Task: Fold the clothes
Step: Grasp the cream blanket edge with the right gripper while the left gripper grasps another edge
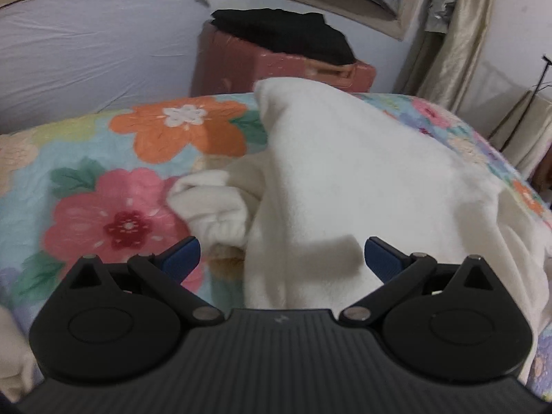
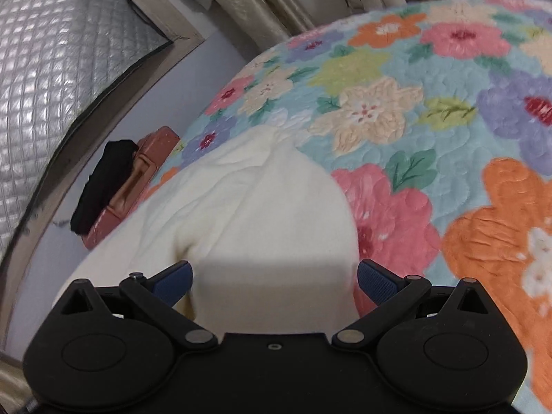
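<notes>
A cream fleece garment (image 1: 345, 179) lies rumpled on a floral quilt (image 1: 114, 179). Its elastic cuff (image 1: 220, 227) lies at the left of the heap. My left gripper (image 1: 281, 258) is open just above the garment's near part, with its blue pads (image 1: 181, 257) wide apart and nothing between them. In the right wrist view the same garment (image 2: 248, 214) lies on the quilt (image 2: 431, 110). My right gripper (image 2: 274, 283) is open over its near edge and holds nothing.
A reddish-brown case (image 1: 269, 69) with a black cloth (image 1: 283, 34) on top stands beyond the bed by the pale wall; it also shows in the right wrist view (image 2: 138, 172). Beige curtains (image 1: 448, 34) hang at the right. A quilted silver panel (image 2: 51, 69) covers the window.
</notes>
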`<state>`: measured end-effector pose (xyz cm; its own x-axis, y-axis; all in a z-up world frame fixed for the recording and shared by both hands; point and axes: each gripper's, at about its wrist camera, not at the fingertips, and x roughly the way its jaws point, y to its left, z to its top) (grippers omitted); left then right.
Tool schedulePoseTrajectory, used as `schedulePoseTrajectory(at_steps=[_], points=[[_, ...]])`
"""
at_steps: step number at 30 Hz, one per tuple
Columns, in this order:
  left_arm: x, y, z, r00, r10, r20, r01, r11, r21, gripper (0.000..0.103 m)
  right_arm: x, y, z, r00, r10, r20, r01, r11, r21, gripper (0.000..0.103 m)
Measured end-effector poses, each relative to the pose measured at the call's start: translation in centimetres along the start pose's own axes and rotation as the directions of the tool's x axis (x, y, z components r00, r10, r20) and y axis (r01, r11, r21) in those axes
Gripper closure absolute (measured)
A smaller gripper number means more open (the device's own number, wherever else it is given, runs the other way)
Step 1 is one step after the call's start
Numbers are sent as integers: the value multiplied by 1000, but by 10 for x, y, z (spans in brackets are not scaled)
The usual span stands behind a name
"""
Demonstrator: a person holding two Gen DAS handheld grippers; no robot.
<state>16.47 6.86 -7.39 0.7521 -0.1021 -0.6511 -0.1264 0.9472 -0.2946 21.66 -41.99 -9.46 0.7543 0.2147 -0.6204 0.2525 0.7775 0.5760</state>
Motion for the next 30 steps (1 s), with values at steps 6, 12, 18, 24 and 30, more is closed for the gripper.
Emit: schedulePoseTrajectory(at_steps=[6, 12, 18, 24, 30], points=[[36, 11, -14, 983, -155, -100, 139, 979, -152, 10, 41, 16, -8, 995, 75, -72, -74, 997, 6, 0], [43, 13, -25, 970, -228, -82, 201, 947, -250, 44, 60, 57, -35, 992, 75, -98, -88, 987, -135, 16], [56, 11, -37, 943, -325, -73, 281, 894, -349, 45, 59, 81, -58, 980, 127, -156, -158, 966, -205, 43], [67, -13, -42, 857, -501, -121, 422, 817, -393, 55, 49, 103, -89, 961, 172, -215, -227, 938, -261, 48], [58, -48, -35, 846, -509, -161, 458, 847, -271, 56, 33, 108, -109, 940, 232, -248, -293, 925, -244, 49]])
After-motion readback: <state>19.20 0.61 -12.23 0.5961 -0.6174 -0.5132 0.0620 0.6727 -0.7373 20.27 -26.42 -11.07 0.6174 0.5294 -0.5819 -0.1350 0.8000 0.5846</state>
